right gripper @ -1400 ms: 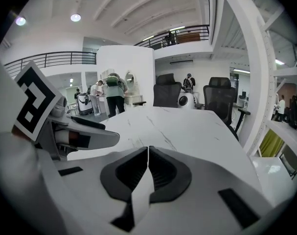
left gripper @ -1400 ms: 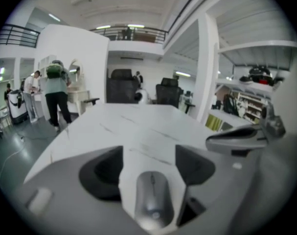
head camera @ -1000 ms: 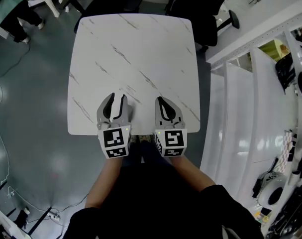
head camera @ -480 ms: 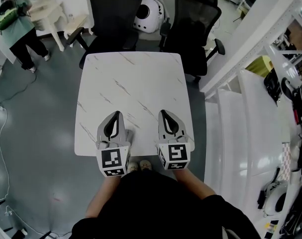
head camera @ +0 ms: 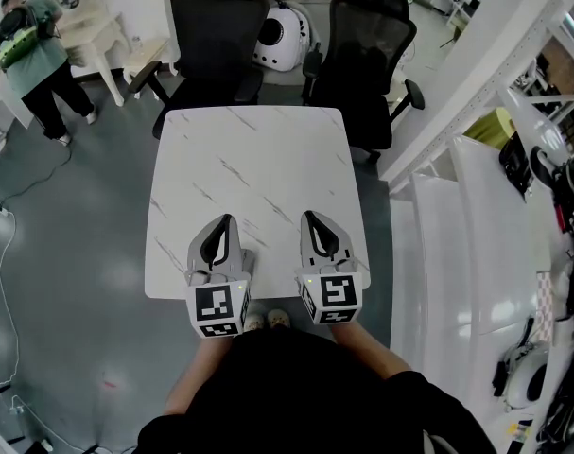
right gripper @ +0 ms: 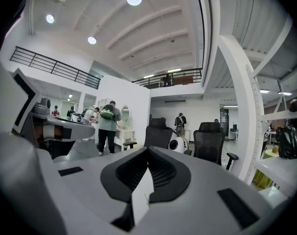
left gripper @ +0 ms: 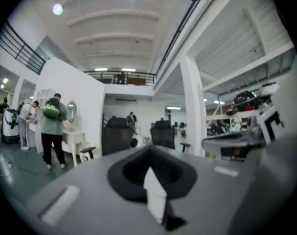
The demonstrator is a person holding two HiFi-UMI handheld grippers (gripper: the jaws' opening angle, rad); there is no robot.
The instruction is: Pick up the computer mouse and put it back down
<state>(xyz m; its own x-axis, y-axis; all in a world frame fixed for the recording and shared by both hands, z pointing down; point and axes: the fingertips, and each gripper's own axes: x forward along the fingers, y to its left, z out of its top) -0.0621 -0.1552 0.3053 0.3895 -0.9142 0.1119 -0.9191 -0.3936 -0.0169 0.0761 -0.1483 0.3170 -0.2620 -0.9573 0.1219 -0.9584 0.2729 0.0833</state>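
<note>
No computer mouse shows in any view. In the head view my left gripper (head camera: pixel 224 219) and right gripper (head camera: pixel 309 216) hang side by side over the near edge of the white marble table (head camera: pixel 258 149), both pointing away from me. Each one's jaws are pressed together with nothing between them. The left gripper view shows its shut jaws (left gripper: pixel 149 150) aimed level across the room, and the right gripper view shows the same for its own (right gripper: pixel 148 150). The tabletop between and ahead of the grippers carries nothing.
Two black office chairs (head camera: pixel 216 26) (head camera: pixel 362 50) stand at the table's far side, with a white rounded machine (head camera: pixel 285 38) behind them. A person (head camera: pixel 36 55) stands by a white desk at far left. White shelving (head camera: pixel 476 187) runs along the right.
The left gripper's jaws went from open to shut. Both grippers rose off the table together, and the head view now takes in more of the room beyond it.
</note>
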